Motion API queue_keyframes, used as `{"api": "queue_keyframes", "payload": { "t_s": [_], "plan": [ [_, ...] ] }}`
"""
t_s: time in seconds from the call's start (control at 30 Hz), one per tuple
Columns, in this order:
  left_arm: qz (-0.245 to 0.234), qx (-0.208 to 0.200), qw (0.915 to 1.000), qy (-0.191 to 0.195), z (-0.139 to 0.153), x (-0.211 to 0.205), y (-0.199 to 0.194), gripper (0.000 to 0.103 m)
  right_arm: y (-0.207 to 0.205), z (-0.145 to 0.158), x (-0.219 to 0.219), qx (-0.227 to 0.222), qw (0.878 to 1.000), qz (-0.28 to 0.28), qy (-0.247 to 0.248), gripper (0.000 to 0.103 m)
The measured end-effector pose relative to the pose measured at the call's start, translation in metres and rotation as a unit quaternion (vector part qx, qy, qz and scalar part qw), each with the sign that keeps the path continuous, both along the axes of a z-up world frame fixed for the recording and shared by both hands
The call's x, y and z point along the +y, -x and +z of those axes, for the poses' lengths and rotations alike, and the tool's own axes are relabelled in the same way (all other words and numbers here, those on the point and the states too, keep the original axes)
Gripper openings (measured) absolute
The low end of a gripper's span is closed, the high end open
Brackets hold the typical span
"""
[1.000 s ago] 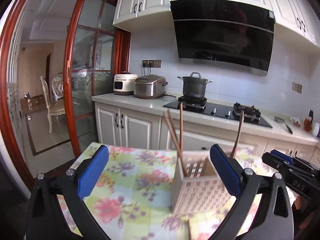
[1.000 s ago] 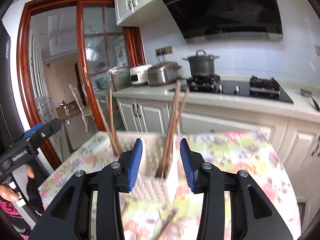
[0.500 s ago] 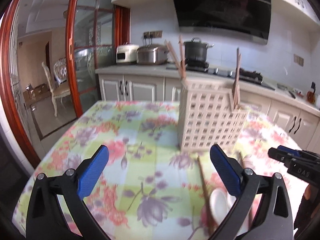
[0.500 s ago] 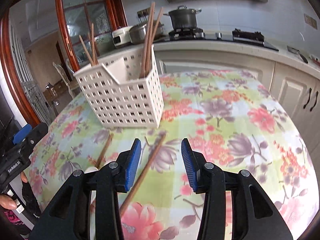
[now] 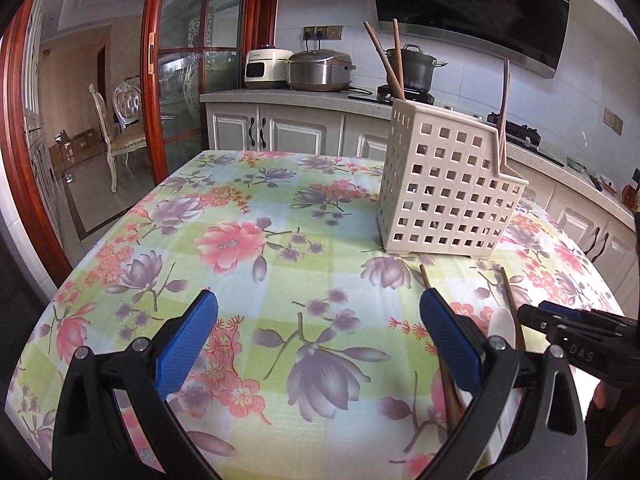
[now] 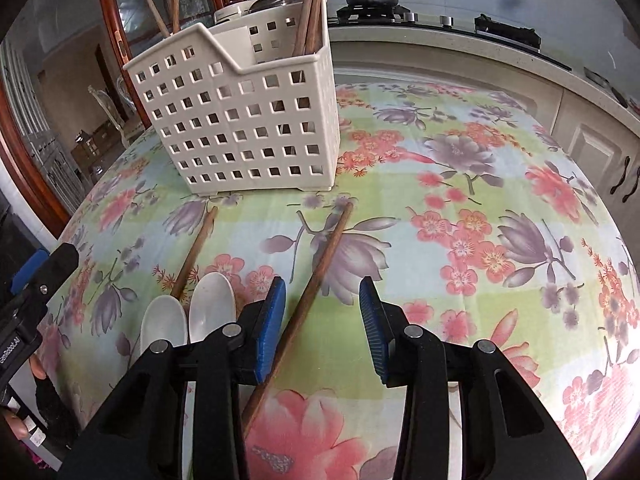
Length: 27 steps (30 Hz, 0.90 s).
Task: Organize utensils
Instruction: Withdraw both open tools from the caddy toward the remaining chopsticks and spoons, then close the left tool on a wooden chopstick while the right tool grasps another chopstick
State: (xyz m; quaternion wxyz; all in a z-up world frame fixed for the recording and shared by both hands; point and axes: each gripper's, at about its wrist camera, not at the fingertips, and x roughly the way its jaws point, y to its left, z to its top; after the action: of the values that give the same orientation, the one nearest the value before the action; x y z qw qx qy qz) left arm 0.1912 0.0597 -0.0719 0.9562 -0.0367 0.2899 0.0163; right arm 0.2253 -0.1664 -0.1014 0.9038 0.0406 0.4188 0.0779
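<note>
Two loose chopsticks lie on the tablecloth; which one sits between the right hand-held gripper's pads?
The longer right-hand chopstick, running diagonally up between the right hand-held gripper pads, which aren't pressing it. The other chopstick lies left, above the white spoons.

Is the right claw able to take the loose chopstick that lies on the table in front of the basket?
Probably yes. The chopstick lies flat on the tablecloth, and its near part runs between the open pads of the right claw, whose jaws have just been closing. Nothing covers it; the white spoons lie apart, to its left.
</note>
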Motion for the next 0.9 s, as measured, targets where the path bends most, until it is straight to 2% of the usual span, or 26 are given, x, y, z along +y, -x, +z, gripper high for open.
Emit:
{"api": "queue_keyframes", "payload": {
  "t_s": [0.07, 0.3, 0.4, 0.53, 0.9],
  "plan": [
    [-0.002, 0.002, 1.0, 0.003, -0.001, 0.001, 0.0, 0.098, -0.003, -0.003, 0.003, 0.008, 1.0, 0.0, 0.004, 0.031],
    [-0.007, 0.017, 0.9998, 0.009, -0.007, 0.002, -0.001, 0.098, -0.007, -0.005, 0.016, 0.008, 0.999, 0.004, 0.038, 0.026],
    [-0.007, 0.022, 0.9997, 0.009, -0.01, 0.003, -0.002, 0.098, -0.007, -0.006, 0.017, 0.006, 0.999, 0.01, 0.052, 0.018],
    [-0.008, 0.025, 0.9996, 0.007, -0.011, 0.002, -0.003, 0.098, -0.008, -0.004, 0.007, 0.014, 0.999, 0.016, 0.04, 0.009],
    [-0.008, 0.037, 0.9993, 0.004, -0.014, 0.001, -0.007, 0.098, -0.009, -0.003, -0.007, 0.028, 0.999, 0.019, 0.033, 0.008]
  ]
}}
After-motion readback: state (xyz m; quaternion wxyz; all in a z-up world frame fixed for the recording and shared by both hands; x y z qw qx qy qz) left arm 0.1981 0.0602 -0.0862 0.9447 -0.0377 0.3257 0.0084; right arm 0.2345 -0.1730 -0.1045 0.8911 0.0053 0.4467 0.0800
